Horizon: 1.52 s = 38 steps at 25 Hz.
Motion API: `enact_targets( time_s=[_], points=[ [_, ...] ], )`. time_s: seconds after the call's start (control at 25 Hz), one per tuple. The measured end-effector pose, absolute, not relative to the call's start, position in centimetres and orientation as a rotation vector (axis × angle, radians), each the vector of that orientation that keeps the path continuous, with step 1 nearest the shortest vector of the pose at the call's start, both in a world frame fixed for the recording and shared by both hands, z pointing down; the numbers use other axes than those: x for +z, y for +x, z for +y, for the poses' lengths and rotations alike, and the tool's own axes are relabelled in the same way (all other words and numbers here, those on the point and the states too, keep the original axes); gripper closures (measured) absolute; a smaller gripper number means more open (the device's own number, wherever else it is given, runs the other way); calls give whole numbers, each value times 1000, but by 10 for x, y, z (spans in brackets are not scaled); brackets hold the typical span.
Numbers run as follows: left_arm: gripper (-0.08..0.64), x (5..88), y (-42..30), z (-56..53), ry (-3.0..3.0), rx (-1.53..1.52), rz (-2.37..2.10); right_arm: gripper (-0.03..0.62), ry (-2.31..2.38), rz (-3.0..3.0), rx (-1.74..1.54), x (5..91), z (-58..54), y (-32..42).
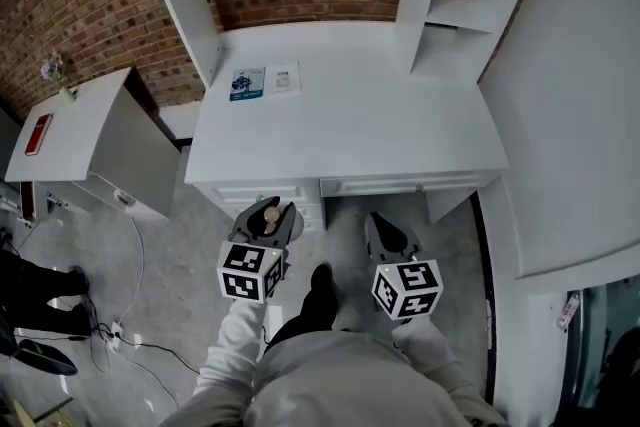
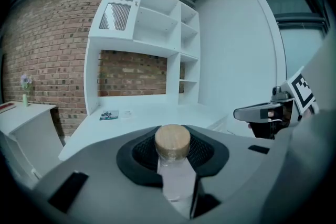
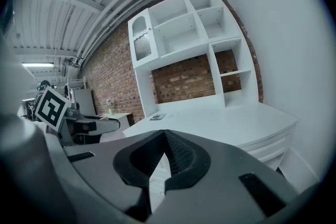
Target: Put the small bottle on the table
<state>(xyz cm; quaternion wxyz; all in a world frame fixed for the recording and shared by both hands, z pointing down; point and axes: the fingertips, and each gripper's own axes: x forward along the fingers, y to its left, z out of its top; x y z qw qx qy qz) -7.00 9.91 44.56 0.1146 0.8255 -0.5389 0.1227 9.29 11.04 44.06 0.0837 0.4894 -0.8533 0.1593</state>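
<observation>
A small clear bottle (image 2: 176, 178) with a round wooden cap (image 2: 172, 142) stands upright between the dark pads of my left gripper (image 2: 173, 153), which is shut on it. In the head view the cap (image 1: 270, 214) shows at the left gripper (image 1: 268, 223), held in the air just in front of the white desk table (image 1: 350, 130). My right gripper (image 1: 390, 237) hangs beside it to the right. Its jaws meet at the tips with nothing between them (image 3: 165, 136). Both grippers are short of the table's front edge and above the floor.
A leaflet (image 1: 265, 82) lies at the back left of the desk, under white shelving (image 1: 440, 25). A low white side table (image 1: 90, 130) with a red item (image 1: 38, 135) and a small flower vase (image 1: 55, 73) stands to the left. Cables (image 1: 130, 335) trail on the floor.
</observation>
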Motion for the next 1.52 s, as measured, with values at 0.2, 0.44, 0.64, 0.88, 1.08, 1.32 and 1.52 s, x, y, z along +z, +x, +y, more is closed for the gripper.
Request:
enact_targets(
  time_s=[0.2, 0.44, 0.64, 0.88, 1.08, 1.32, 1.52],
  points=[
    [440, 449, -85, 52, 2426, 372, -1557, 565, 1475, -2530, 475, 441, 64, 77],
    [440, 448, -103, 1, 2448, 374, -1542, 565, 1487, -2517, 463, 439, 14, 56],
    [439, 451, -113, -33, 2463, 371, -1529, 565, 1501, -2513, 453, 439, -15, 43],
    [440, 465, -119, -60, 2457, 385, -1502, 565, 1515, -2493, 461, 446, -35, 35],
    [440, 470, -119, -83, 2457, 387, -1485, 565, 1549, -2476, 457, 445, -55, 39],
    [440, 478, -113, -110, 2458, 418, -1465, 565, 1567, -2472, 453, 446, -81, 42],
    [440, 485, -105, -137, 2467, 439, -1459, 565, 1576, -2488, 451, 443, -109, 48]
  ],
)
